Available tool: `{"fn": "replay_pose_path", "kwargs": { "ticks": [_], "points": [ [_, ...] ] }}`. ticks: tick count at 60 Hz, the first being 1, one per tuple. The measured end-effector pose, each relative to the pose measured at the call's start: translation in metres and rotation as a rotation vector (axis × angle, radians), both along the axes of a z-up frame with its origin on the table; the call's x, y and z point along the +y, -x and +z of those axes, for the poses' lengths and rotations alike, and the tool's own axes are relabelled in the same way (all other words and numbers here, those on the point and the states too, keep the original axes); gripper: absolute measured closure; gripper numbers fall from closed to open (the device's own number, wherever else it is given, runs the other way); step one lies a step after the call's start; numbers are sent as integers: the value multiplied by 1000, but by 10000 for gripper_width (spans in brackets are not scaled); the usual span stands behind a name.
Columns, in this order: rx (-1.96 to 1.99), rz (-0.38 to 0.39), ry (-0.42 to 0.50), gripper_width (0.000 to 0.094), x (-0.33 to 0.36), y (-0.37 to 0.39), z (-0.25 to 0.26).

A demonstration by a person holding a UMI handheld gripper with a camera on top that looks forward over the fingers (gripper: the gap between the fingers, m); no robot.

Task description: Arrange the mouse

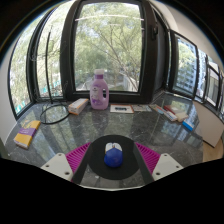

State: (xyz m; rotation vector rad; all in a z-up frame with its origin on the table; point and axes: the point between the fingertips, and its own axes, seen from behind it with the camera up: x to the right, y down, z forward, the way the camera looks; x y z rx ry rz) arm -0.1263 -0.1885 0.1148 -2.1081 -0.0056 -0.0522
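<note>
A blue mouse (113, 156) with a white front part lies on a round black mouse pad (113, 176) on the marble table. My gripper (113, 148) is open. The magenta pads of its fingers (80, 158) stand to either side of the mouse pad. The mouse sits between the fingers with a clear gap on each side and rests on the pad on its own.
Beyond the mouse, a purple bottle (99, 90) stands by the window, next to a white box (78, 104). A black cable (55, 112) loops at the left near a yellow and purple item (28, 130). A small card (121, 108) lies mid-table. Blue and white items (186, 116) lie at the right.
</note>
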Motion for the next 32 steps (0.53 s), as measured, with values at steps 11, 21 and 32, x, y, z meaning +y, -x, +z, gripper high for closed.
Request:
{"fn": "replay_pose_path", "kwargs": {
  "ticks": [11,21,32],
  "points": [
    [-26,-17,-47,80,-57,14,31],
    [-34,-28,-51,83,-94,23,39],
    [-41,-32,-51,82,-111,27,43]
  ]
}}
